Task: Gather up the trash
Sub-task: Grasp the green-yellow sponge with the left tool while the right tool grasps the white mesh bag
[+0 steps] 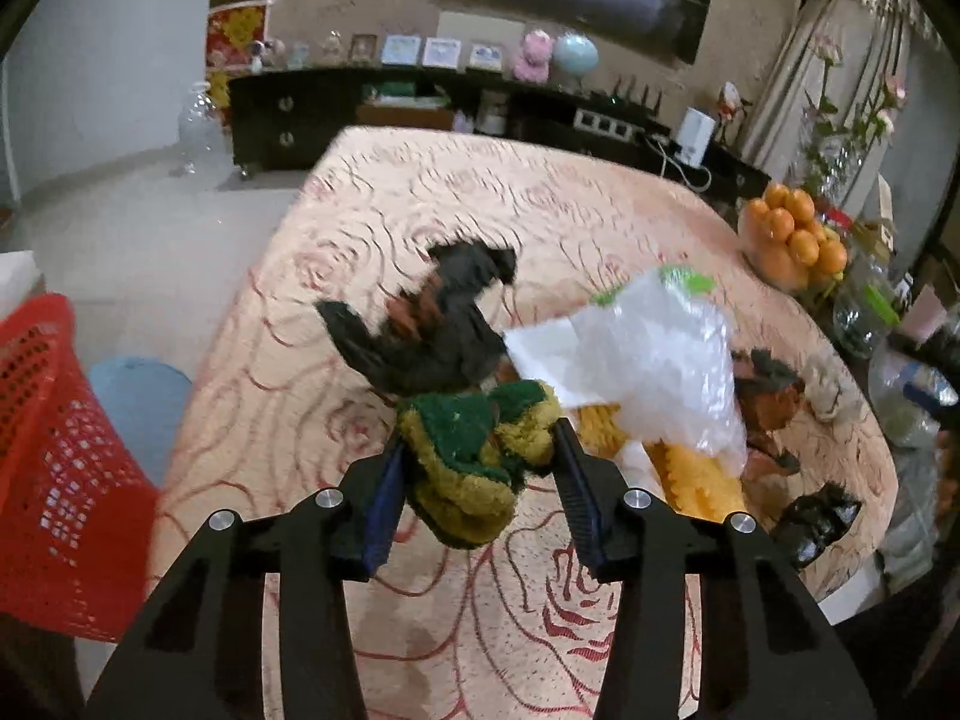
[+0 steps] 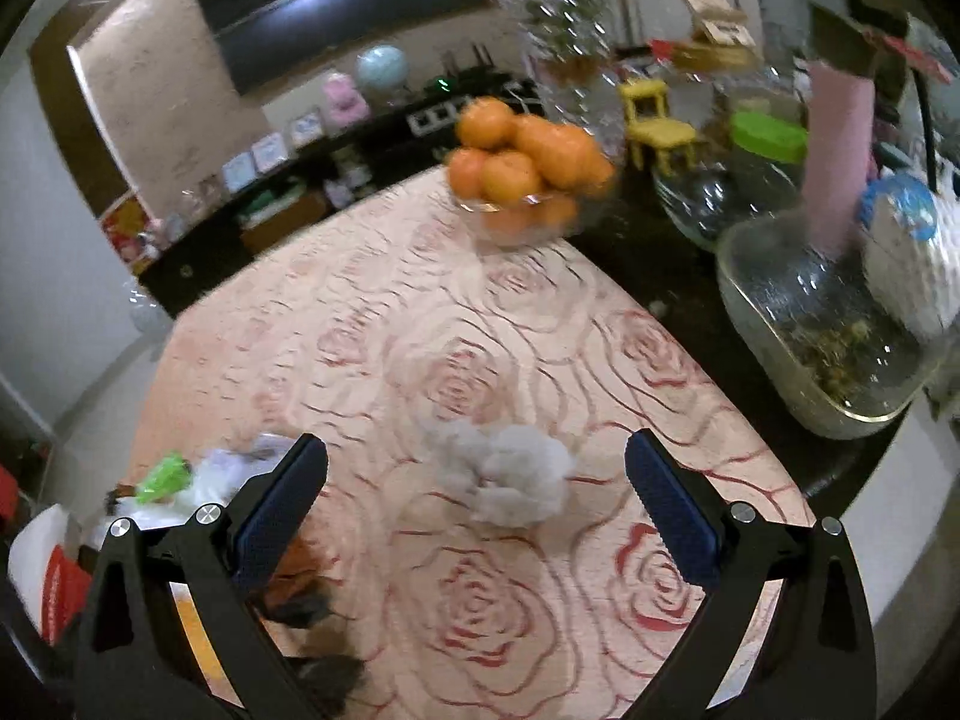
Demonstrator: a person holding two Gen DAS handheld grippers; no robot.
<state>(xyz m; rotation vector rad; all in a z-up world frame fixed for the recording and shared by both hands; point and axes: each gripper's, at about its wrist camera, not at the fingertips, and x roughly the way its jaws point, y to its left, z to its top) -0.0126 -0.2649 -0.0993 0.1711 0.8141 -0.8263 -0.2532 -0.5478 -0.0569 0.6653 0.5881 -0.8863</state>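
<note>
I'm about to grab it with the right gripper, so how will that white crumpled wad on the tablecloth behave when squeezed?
The crumpled wad looks like soft tissue, so probably very light and likely to compress between the open right gripper. It sits loose on the tablecloth, so a nudge may slide it.

Counts: 1 green-yellow sponge [image 1: 480,450], 1 clear plastic bag [image 1: 654,360], 1 crumpled tissue wad [image 2: 510,474], 1 red basket [image 1: 54,468], 1 bowl of oranges [image 2: 528,174], roughly 8 oranges visible, blur makes that approximate. Dark peel scraps [image 1: 432,324]: at least 3 pieces. 1 glass dish [image 2: 828,324].
</note>
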